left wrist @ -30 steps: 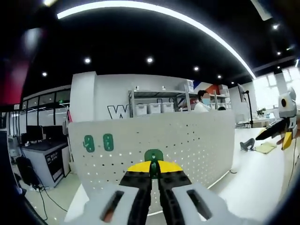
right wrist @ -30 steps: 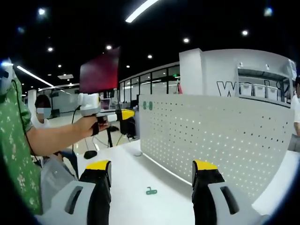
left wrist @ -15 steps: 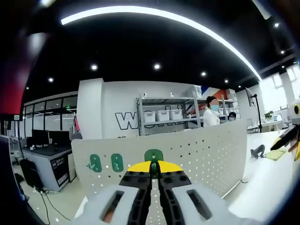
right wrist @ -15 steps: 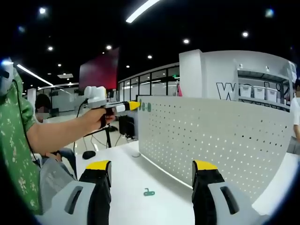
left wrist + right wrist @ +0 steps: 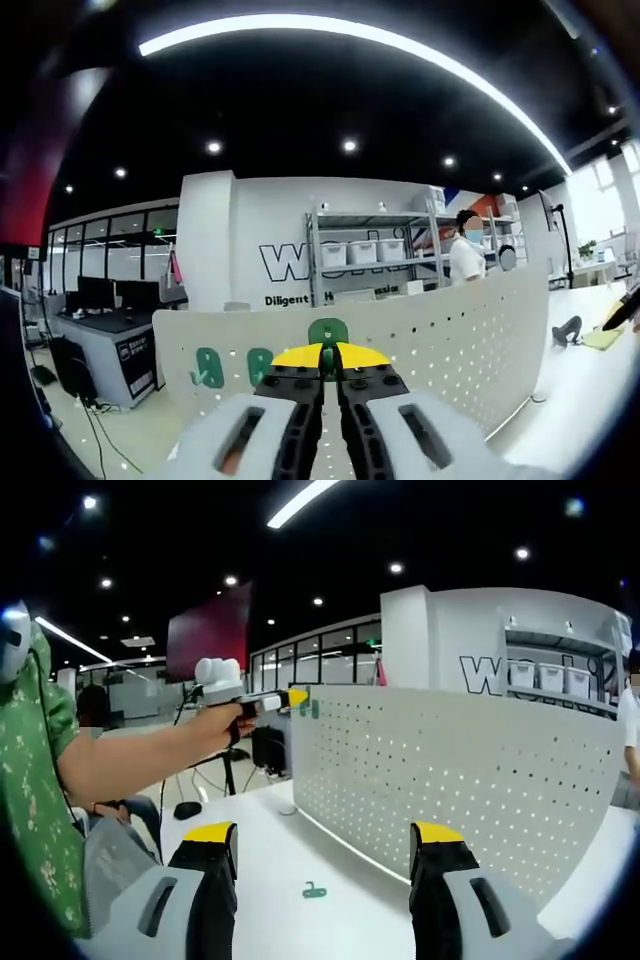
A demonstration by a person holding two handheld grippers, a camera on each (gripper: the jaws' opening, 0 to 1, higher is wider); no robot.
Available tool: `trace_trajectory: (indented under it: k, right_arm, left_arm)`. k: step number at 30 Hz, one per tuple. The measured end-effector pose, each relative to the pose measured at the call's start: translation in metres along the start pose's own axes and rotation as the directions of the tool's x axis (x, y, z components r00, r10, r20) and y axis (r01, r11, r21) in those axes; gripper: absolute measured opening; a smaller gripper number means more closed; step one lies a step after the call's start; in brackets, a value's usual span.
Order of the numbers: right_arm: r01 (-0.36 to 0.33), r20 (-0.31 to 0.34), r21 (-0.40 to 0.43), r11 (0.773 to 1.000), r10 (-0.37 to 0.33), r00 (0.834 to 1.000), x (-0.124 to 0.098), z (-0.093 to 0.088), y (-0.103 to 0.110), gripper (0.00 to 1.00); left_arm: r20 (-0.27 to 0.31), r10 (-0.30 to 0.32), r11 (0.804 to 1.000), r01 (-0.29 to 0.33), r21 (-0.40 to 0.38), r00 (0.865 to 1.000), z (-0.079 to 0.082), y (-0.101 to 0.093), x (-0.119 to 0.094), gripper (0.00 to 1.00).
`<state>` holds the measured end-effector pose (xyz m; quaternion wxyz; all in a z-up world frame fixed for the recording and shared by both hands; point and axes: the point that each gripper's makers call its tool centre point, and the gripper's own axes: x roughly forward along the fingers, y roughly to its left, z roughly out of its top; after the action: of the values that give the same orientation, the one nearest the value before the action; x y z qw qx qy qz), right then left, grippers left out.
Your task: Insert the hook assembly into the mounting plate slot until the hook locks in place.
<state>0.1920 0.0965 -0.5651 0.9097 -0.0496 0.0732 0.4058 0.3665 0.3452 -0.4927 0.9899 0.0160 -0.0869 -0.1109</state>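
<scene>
My left gripper is shut on a green hook, whose rounded top pokes out above the yellow jaw tips. Behind it stands the white perforated mounting plate, with two green hooks hanging near its upper left corner. In the right gripper view a hand holds the left gripper level with the top corner of the mounting plate, next to the mounted hooks. My right gripper stands open over the table. Another green hook lies on the white table between its jaws.
A person's green sleeve and forearm reach in from the left of the right gripper view. Someone sits behind. Beyond the plate are shelves with bins and a standing person. A desk with monitors is at left.
The left gripper, still holding the hook, has risen and moved closer to the plate's top corner by the mounted hooks. The right gripper and the hook on the table have stayed put.
</scene>
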Motion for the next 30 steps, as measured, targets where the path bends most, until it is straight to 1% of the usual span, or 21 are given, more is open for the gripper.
trace_trajectory:
  k: [6, 10, 24, 30]
  right_arm:
    - [0.006, 0.001, -0.002, 1.0, -0.006, 1.0, -0.001, 0.002, -0.004, 0.71]
    - [0.007, -0.001, -0.002, 1.0, -0.007, 1.0, -0.001, 0.001, -0.006, 0.71]
    - [0.015, -0.008, 0.0, 1.0, -0.015, 1.0, 0.001, 0.001, -0.011, 0.71]
    - [0.019, -0.011, -0.002, 1.0, -0.019, 1.0, 0.002, 0.001, -0.011, 0.71]
  left_arm:
    - [0.006, 0.035, 0.999, -0.035, -0.004, 0.999, -0.004, 0.004, 0.008, 0.04]
    - [0.008, 0.036, 0.999, -0.036, -0.014, 0.999, -0.006, 0.003, 0.013, 0.04]
    - [-0.004, 0.044, 0.999, -0.044, -0.018, 0.999, -0.023, 0.006, 0.033, 0.04]
    - [0.005, 0.047, 0.999, -0.047, -0.013, 0.999, -0.023, 0.007, 0.037, 0.04]
